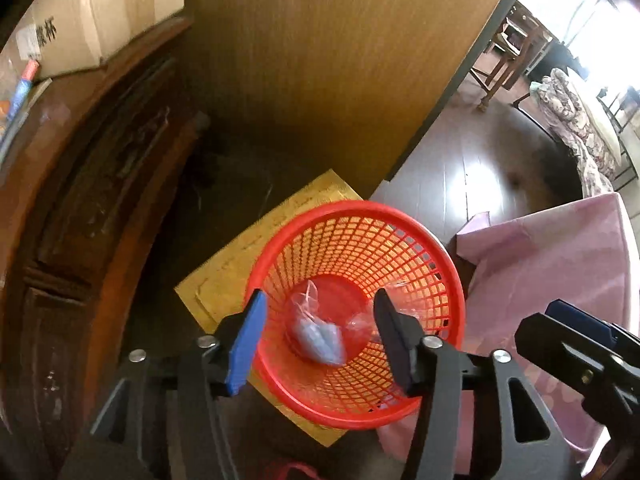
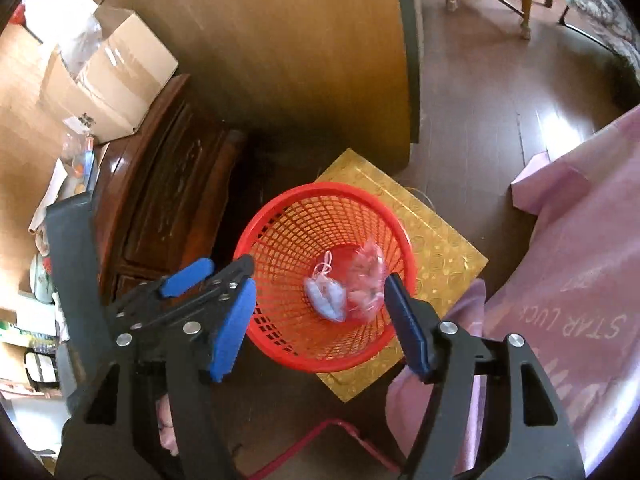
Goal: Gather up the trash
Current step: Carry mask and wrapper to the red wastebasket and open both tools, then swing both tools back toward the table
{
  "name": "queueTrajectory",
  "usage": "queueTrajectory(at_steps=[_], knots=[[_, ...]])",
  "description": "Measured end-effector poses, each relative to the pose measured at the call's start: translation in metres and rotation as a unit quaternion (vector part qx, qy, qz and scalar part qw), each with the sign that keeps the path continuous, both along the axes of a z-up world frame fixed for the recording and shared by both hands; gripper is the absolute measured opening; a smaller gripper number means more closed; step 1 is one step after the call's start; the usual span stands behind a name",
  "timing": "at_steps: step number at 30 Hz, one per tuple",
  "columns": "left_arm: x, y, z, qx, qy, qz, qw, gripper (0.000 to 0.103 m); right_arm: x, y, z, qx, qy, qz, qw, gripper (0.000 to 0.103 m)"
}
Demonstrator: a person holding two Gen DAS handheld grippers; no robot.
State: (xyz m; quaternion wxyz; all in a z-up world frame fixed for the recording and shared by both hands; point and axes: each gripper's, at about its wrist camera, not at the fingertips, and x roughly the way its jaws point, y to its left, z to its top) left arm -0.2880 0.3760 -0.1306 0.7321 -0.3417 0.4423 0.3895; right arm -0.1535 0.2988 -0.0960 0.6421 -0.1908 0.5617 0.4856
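Both bags (image 2: 344,292) lie in the red basket (image 1: 304,224); your left gripper (image 1: 320,344) and right gripper (image 2: 320,320) stand apart, empty. Seek remaining trash.

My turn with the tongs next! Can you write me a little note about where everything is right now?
Left tongs: open, empty, above the red basket.
Right tongs: open, empty, above the same basket.
Trash: a clear bag with something blue and a pinkish bag are inside the basket, which stands on a gold board.
Done: both bags are in.
Left: no other trash shows here; look around for more.
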Motion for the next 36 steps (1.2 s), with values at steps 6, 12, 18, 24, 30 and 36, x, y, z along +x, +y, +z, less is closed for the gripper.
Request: queueTrajectory(at_steps=[6, 12, 18, 24, 30, 36], knots=[[-0.007, -0.011, 0.023, 0.010, -0.007, 0.008, 0.9999, 0.069, 0.013, -0.022, 0.029, 0.042, -0.038, -0.054, 0.997, 0.065], [0.009, -0.044, 0.059, 0.040, -0.018, -0.036, 0.9984, 0.077, 0.035, -0.080, 0.094, 0.127, -0.080, -0.121, 0.981, 0.077], [0.045, -0.087, 0.104, 0.071, -0.060, -0.095, 0.9911, 0.084, 0.061, -0.159, 0.142, 0.165, -0.134, -0.164, 0.963, 0.088], [0.097, -0.150, 0.140, 0.099, -0.095, -0.179, 0.9742, 0.092, 0.090, -0.256, 0.158, 0.159, -0.193, -0.213, 0.945, 0.093], [0.164, -0.225, 0.157, 0.098, -0.123, -0.268, 0.9505, 0.097, 0.117, -0.346, 0.156, 0.138, -0.237, -0.267, 0.924, 0.096], [0.225, -0.286, 0.145, 0.056, -0.137, -0.314, 0.9377, 0.097, 0.145, -0.412, 0.142, 0.120, -0.273, -0.317, 0.900, 0.096]])
